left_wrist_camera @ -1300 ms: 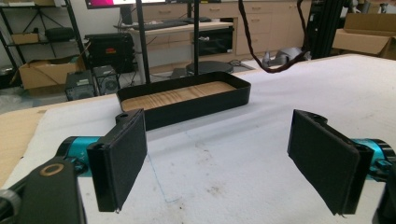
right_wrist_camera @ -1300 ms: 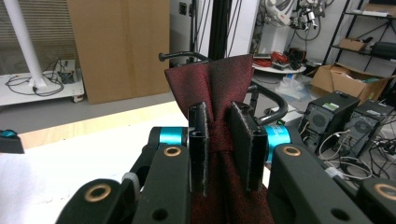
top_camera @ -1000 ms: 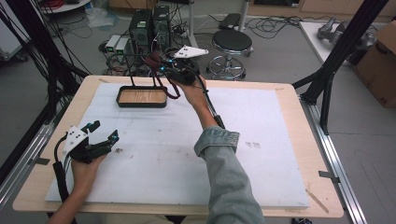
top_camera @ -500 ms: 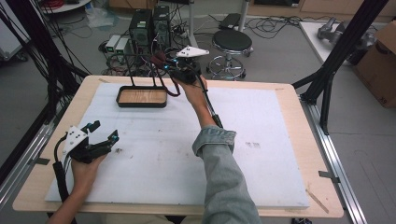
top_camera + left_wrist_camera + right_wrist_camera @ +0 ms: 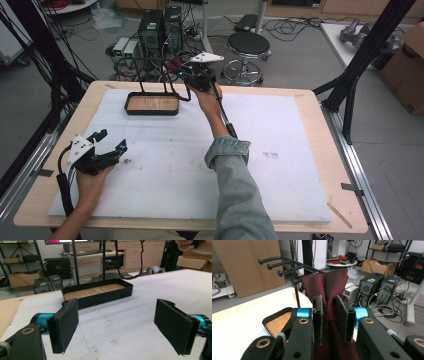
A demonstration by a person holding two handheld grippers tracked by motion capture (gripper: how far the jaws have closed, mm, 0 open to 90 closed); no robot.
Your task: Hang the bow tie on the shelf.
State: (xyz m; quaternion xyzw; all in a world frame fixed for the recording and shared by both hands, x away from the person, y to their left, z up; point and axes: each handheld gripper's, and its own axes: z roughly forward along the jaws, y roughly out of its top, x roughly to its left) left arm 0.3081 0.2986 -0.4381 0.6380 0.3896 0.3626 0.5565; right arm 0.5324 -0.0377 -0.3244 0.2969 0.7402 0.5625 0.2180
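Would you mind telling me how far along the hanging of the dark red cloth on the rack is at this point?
Done: the right gripper is shut on the dark red cloth and has it up beside the black rack's pegs above the tray. In hand: bringing the cloth to a peg; whether it rests on one I cannot tell. Left: draping and releasing it. The left gripper is open over the white mat.

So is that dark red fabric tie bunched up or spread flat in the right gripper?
Bunched. The dark red fabric tie is pinched narrow between the right gripper pads and fans out wider above them.
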